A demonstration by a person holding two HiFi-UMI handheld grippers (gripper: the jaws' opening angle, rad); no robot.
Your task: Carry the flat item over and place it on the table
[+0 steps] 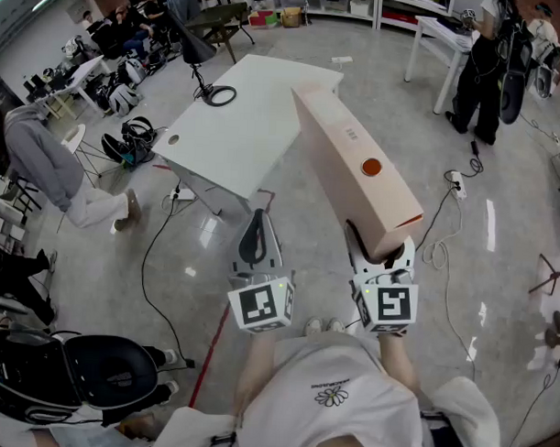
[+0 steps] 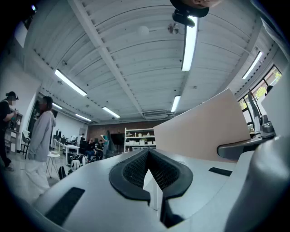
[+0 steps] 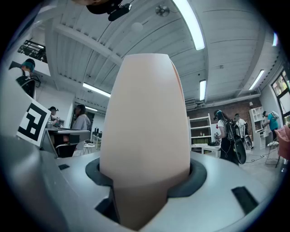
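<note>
Box [image 1: 351, 161], pink: right tool [image 1: 380, 255] is gripping its near end, left tool [image 1: 255, 237] is hanging closed and empty; carrying is calling for a level hold, then flat lowering onto bench [image 1: 247, 125].

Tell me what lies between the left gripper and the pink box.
Nothing: the head view shows only bare shiny floor between the left gripper and the pink box, which the right gripper holds by its near end.

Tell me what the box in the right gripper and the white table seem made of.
Box: likely cardboard or paperboard, matte pale pink; crisp folded edges and flat panels suggest it. Table: smooth white top with a slight sheen, probably laminate or painted board; its core can't be told.
</note>
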